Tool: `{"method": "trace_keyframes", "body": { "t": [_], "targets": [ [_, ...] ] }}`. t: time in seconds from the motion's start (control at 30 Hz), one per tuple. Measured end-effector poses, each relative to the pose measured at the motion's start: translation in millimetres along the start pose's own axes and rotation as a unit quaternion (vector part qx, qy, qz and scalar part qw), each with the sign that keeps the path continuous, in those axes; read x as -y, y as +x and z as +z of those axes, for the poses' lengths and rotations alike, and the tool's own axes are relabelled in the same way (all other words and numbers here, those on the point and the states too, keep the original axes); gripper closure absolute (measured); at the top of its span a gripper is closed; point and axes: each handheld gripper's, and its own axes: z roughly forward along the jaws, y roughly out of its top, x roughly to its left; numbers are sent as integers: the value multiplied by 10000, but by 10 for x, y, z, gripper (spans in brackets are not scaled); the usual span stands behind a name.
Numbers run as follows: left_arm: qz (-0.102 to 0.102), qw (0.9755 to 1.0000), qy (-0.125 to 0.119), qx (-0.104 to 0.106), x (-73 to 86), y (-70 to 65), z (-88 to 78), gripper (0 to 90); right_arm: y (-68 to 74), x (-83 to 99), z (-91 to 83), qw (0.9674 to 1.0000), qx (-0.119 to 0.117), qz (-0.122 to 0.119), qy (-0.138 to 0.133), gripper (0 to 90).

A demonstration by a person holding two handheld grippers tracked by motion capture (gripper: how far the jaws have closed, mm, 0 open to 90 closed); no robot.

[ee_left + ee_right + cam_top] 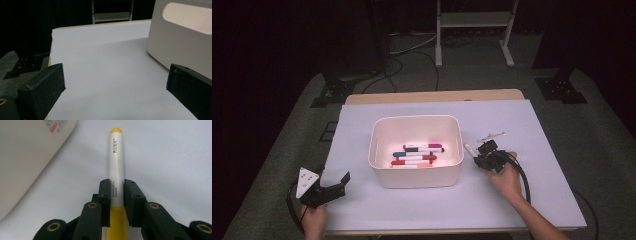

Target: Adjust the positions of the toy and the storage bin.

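Yellow-capped marker (117, 165) clamped lengthwise between right tool (117, 195) pads, beside white bin (416, 150); left tool (113, 85) released.

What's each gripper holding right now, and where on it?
The right gripper clamps a yellow marker on its white barrel beside the yellow cap. The left gripper holds nothing.

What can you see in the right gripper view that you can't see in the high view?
Right gripper view alone: the marker's yellow cap and tip, the print on its white barrel, and the right hand-held gripper's pads pressing on both sides of that barrel.

High view alone: the markers inside the bin, the left hand-held gripper standing open near the table's corner, and both of the person's hands.

Both: the white bin, the pale table cover, and the right hand-held gripper shut on the marker beside the bin.
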Motion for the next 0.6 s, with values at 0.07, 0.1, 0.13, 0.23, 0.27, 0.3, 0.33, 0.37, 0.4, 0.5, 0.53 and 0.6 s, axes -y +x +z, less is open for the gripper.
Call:
{"method": "trace_keyframes", "body": {
  "t": [0.07,0.1,0.13,0.23,0.27,0.3,0.33,0.37,0.4,0.5,0.53,0.6],
  "targets": [
    [0,10000,1,0,0,0,1,5,-28,11,-14,10000,-17,17,15,760],
    [-1,10000,4,-1,0,0,1,5,-69,29,-30,9999,-79,83,22,760],
    [3,10000,13,-1,-1,-1,2,5,-119,57,-60,9997,-165,151,41,760],
    [8,10000,17,0,-1,-3,3,5,-185,90,-120,9995,-245,203,13,760],
    [17,10000,19,0,-1,-4,3,5,-231,106,-169,9989,-351,310,-10,760],
    [22,10000,17,-1,-1,-5,2,5,-251,113,-192,9986,-390,350,-35,761],
    [23,10000,14,-1,-1,-5,3,5,-277,118,-225,9983,-443,376,-52,761],
    [24,10000,15,-5,-1,-6,3,5,-298,122,-256,9981,-478,394,-63,760],
    [22,10000,15,-3,-1,-6,4,5,-320,127,-293,9978,-504,423,-76,760],
    [23,10000,30,-5,-2,-5,5,5,-388,128,-402,9964,-671,516,-112,761],
    [23,10000,30,-5,-2,-5,5,5,-388,128,-402,9964,-671,516,-112,761],
    [30,10000,24,-6,-1,-7,5,5,-437,110,-525,9952,-782,550,-201,761]
  ]
}}
